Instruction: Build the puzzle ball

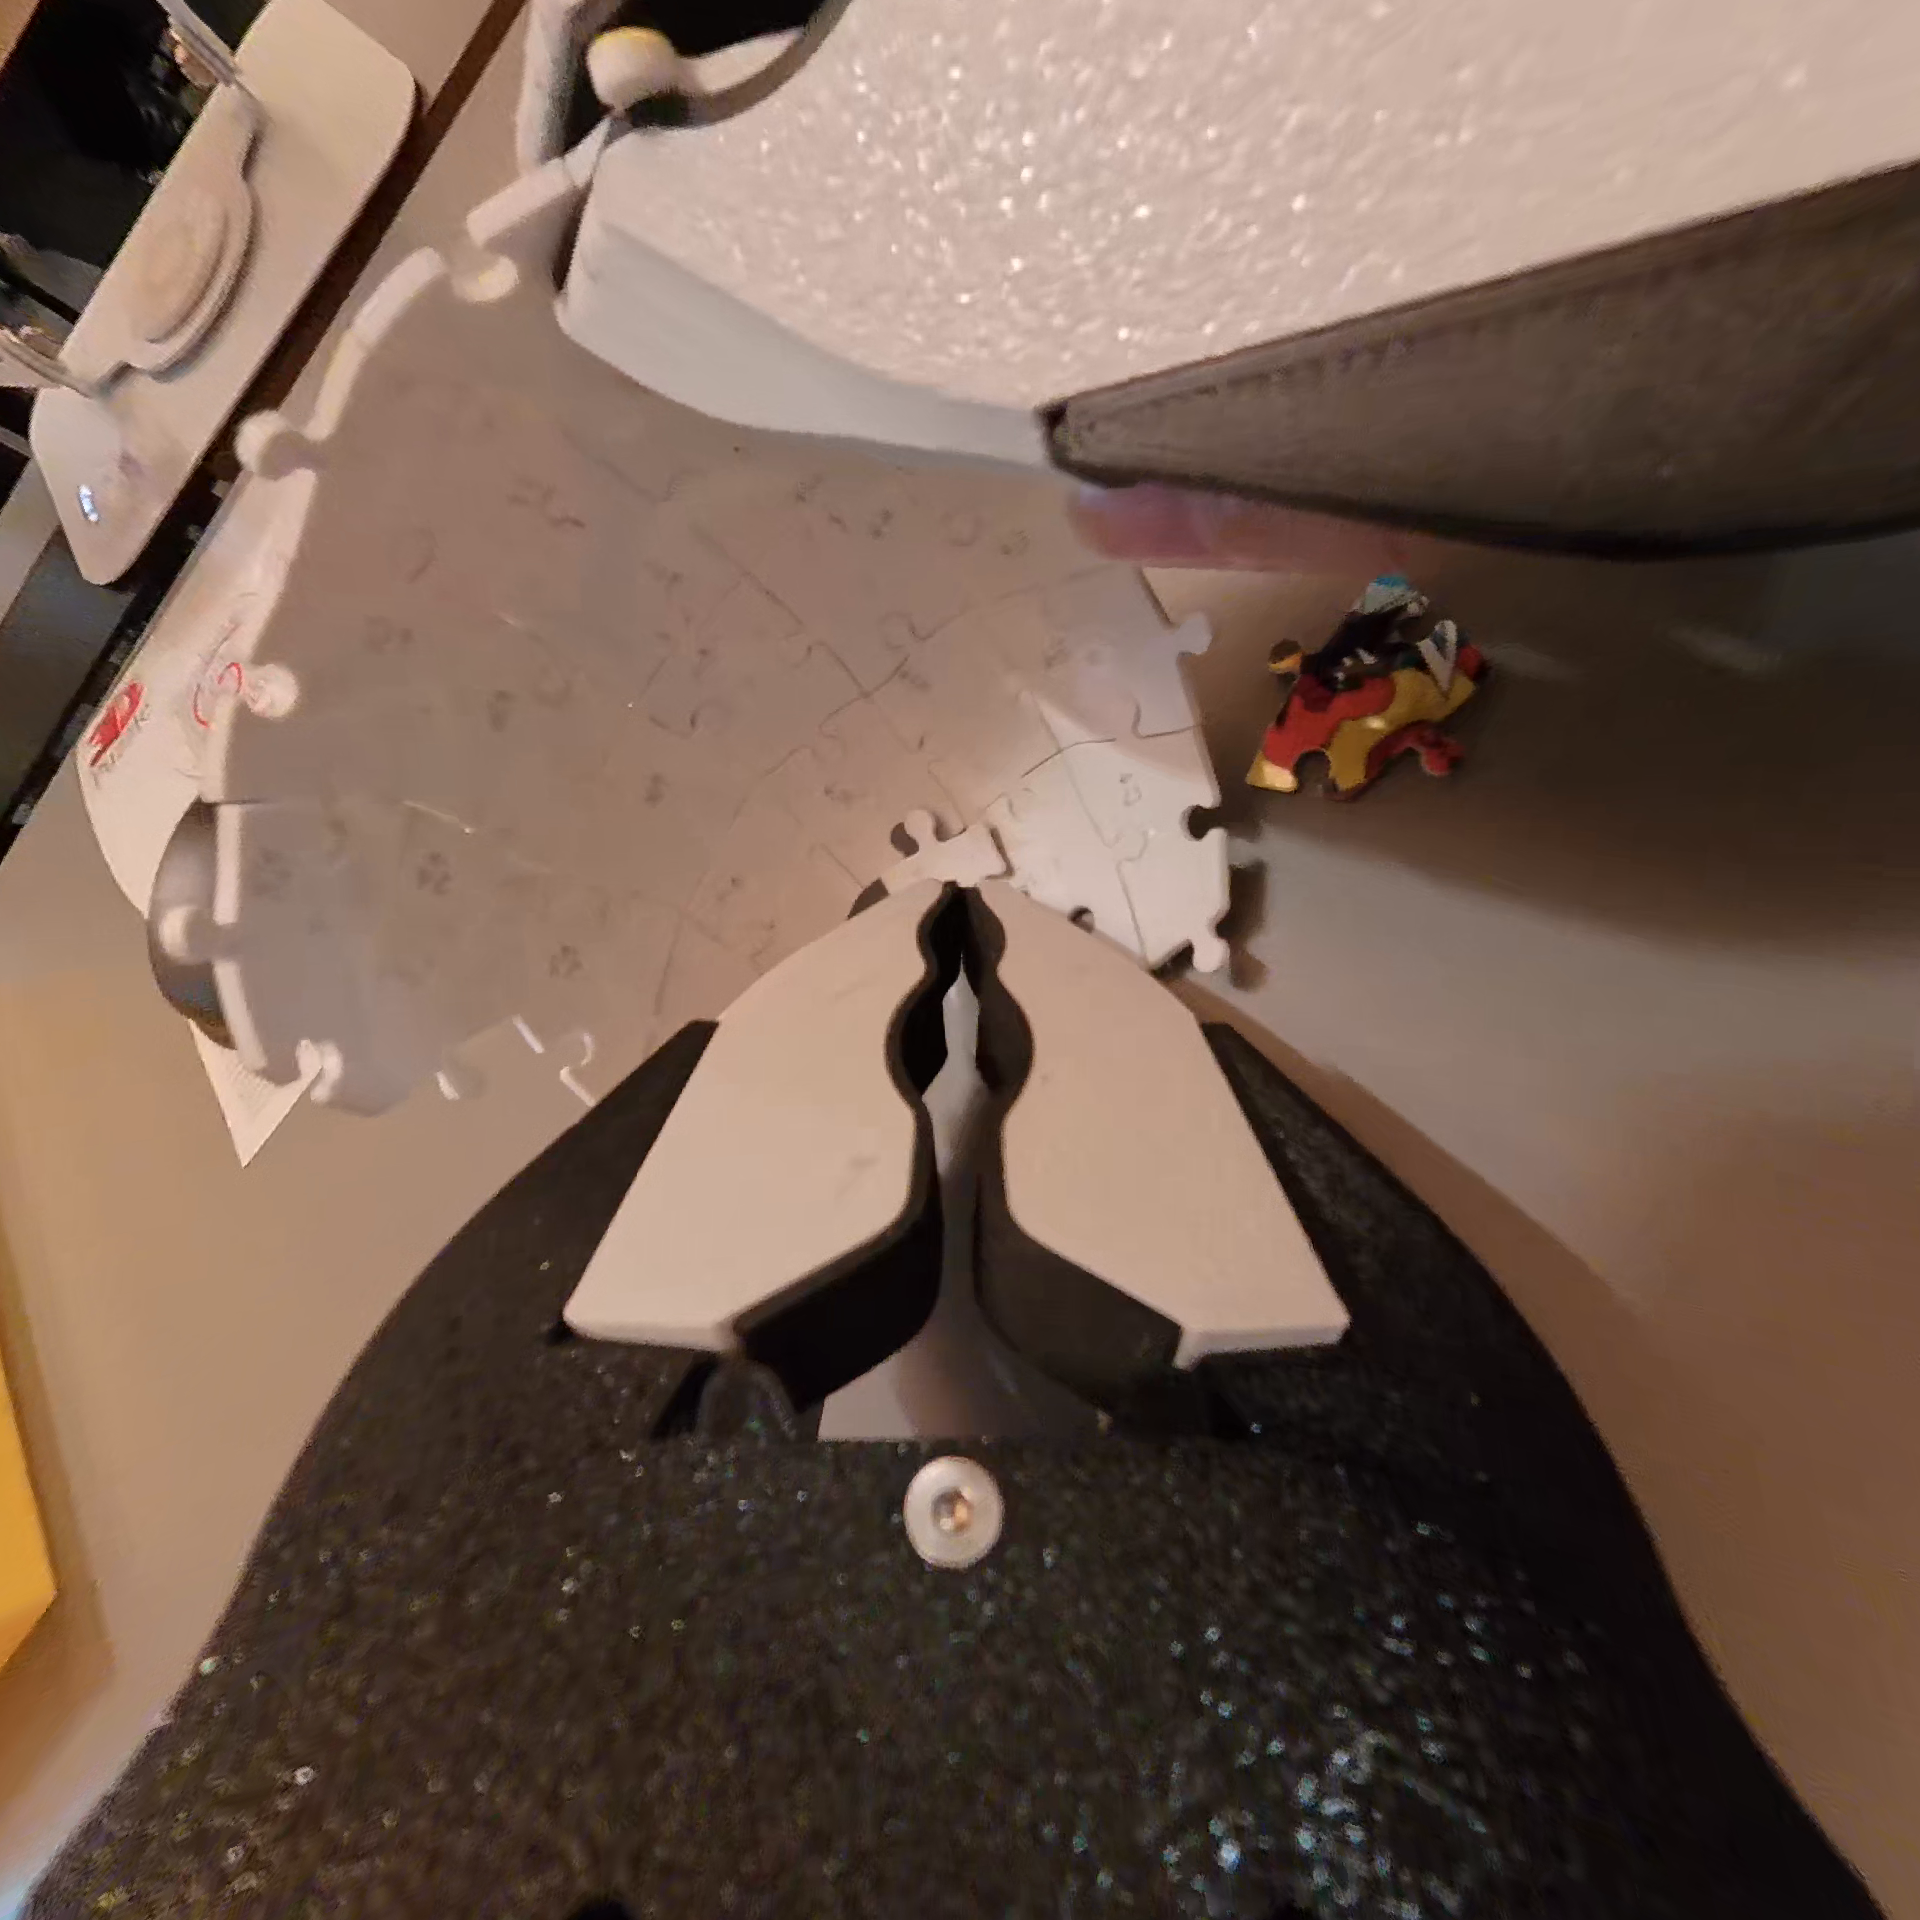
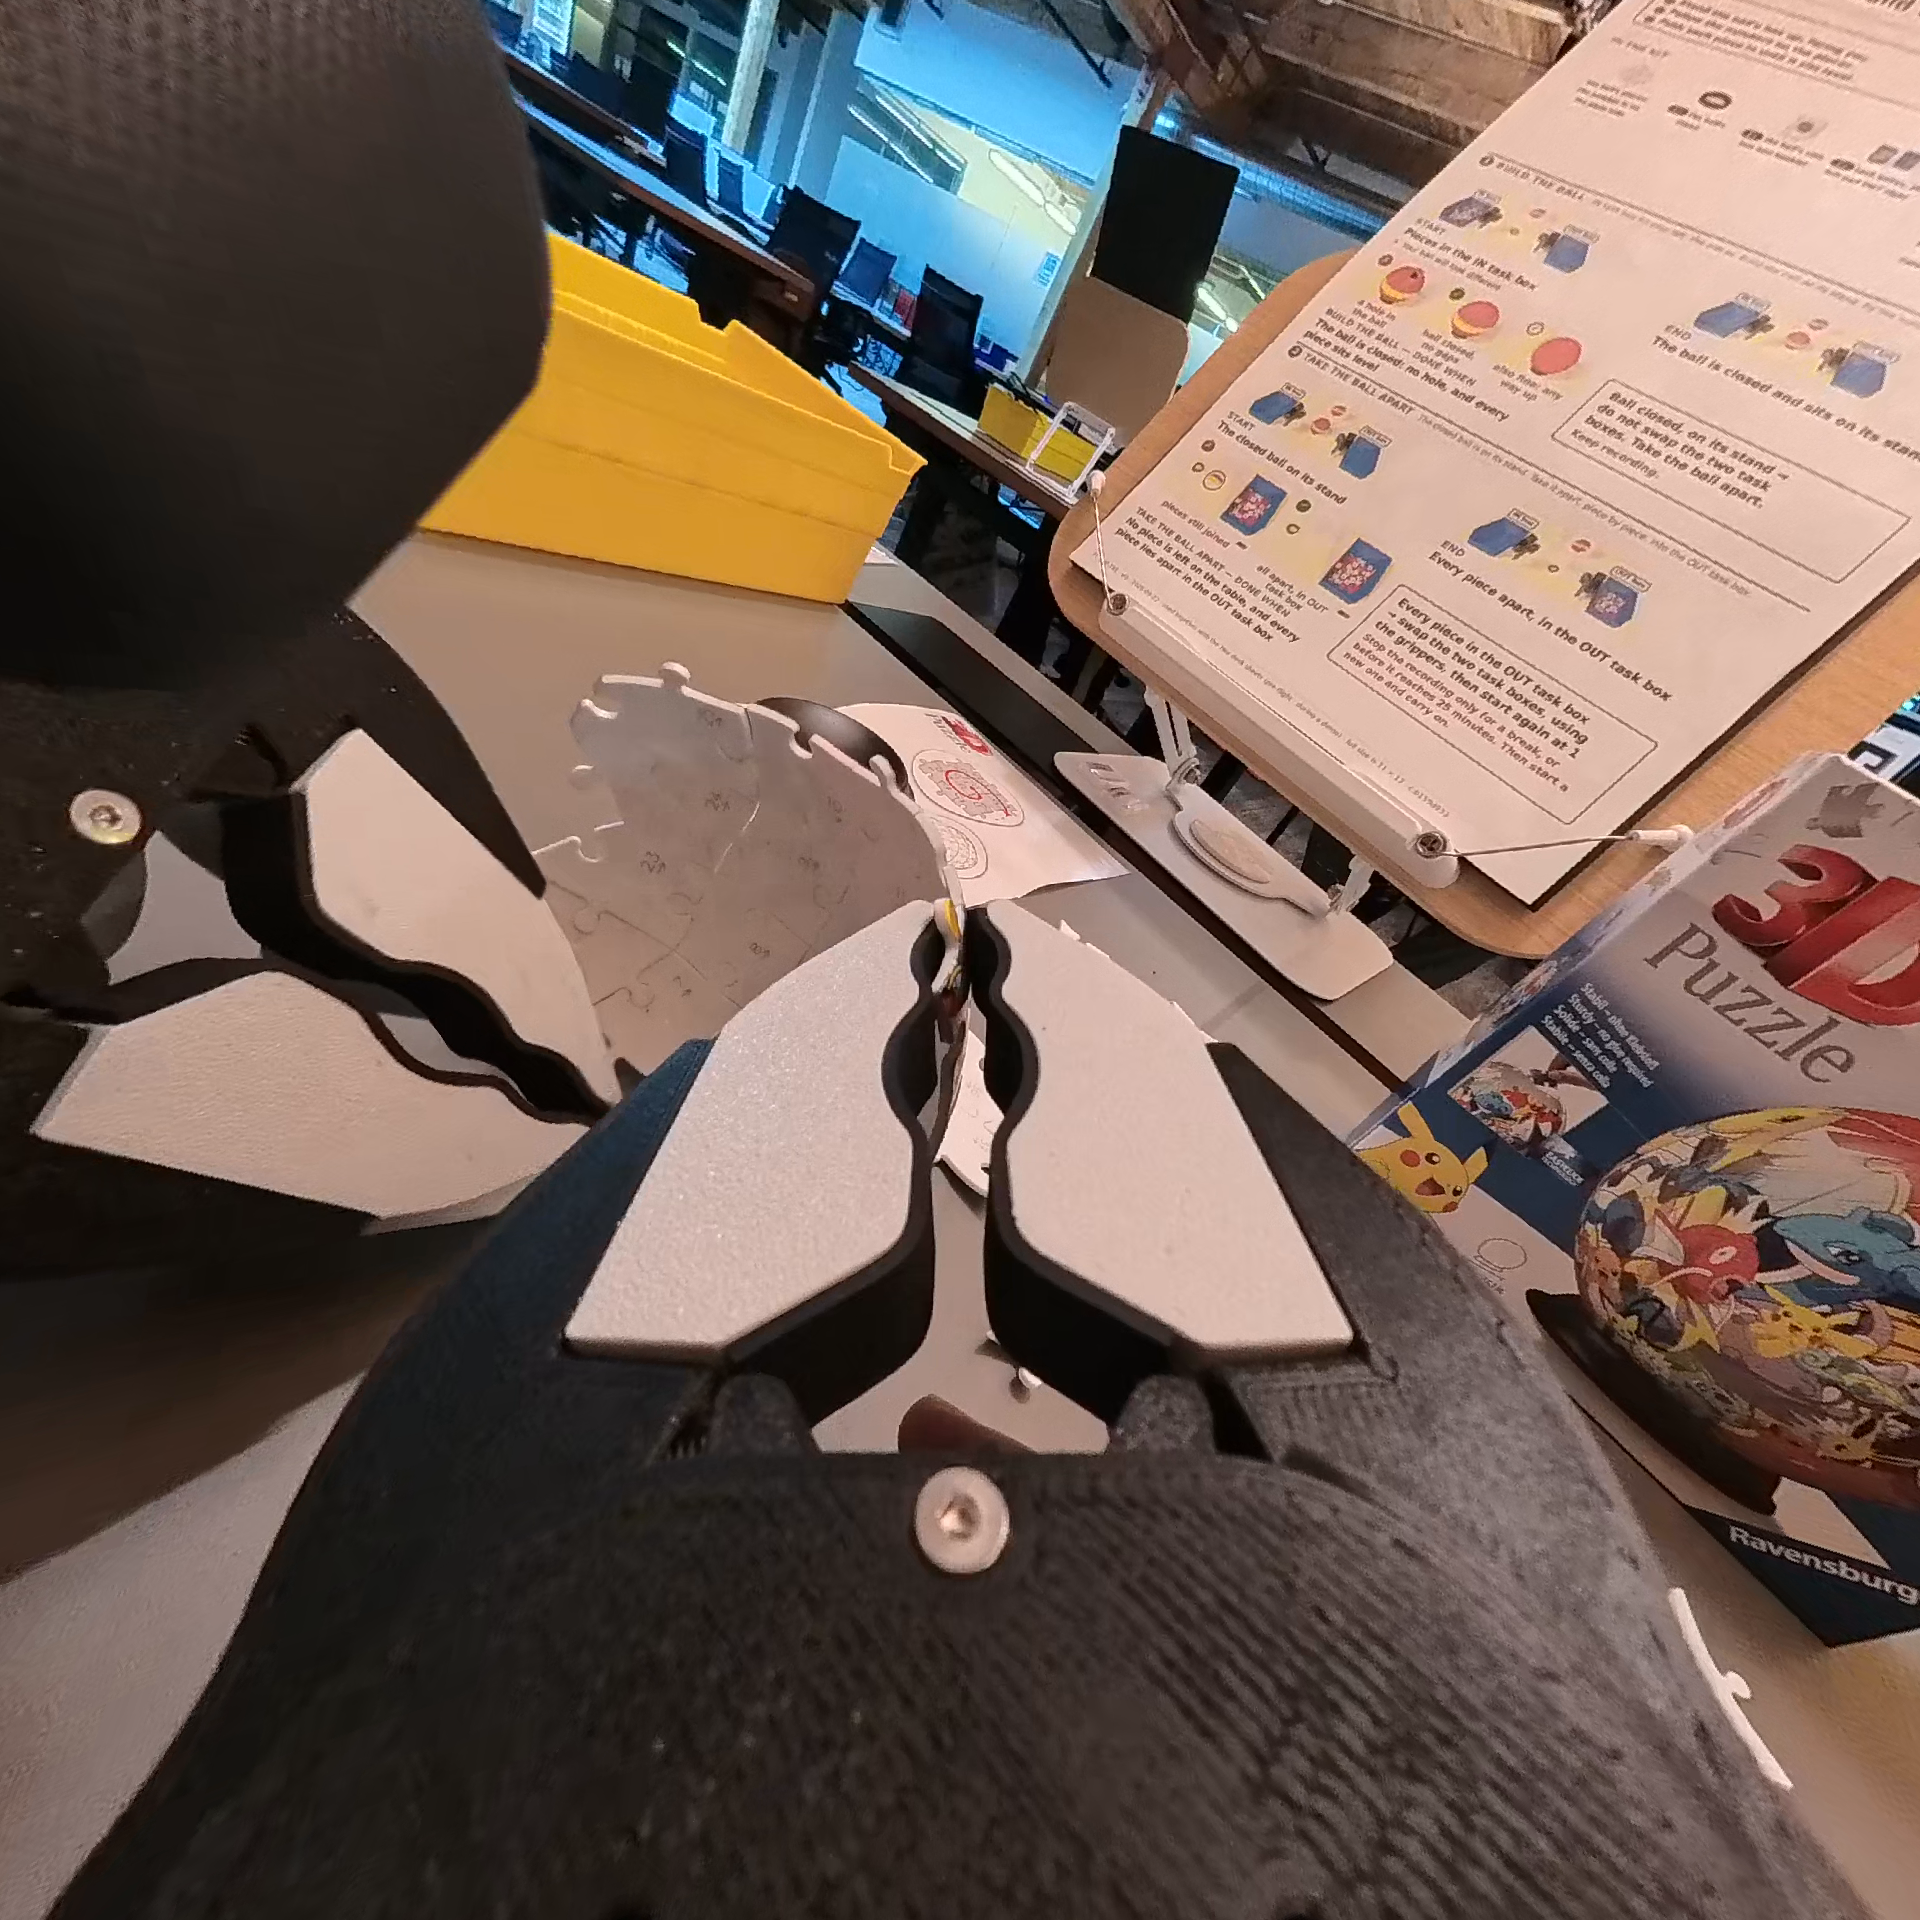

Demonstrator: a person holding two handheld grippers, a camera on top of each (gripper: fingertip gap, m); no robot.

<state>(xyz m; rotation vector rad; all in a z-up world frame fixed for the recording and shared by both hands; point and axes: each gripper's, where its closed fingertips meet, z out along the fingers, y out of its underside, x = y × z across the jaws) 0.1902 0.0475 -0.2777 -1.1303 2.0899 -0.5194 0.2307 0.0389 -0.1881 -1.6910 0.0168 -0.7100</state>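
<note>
Printed writing covers the instruction sheet on its stand; the puzzle box bears lettering; faint numbers mark the joined puzzle pieces.

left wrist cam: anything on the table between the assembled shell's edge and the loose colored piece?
Nothing: bare grey table separates the assembled shell from the loose colored piece, in the left wrist view.

Matt white plastic puzzle shell, glossy printed loose piece, rough black hand-held gripper body.
</note>
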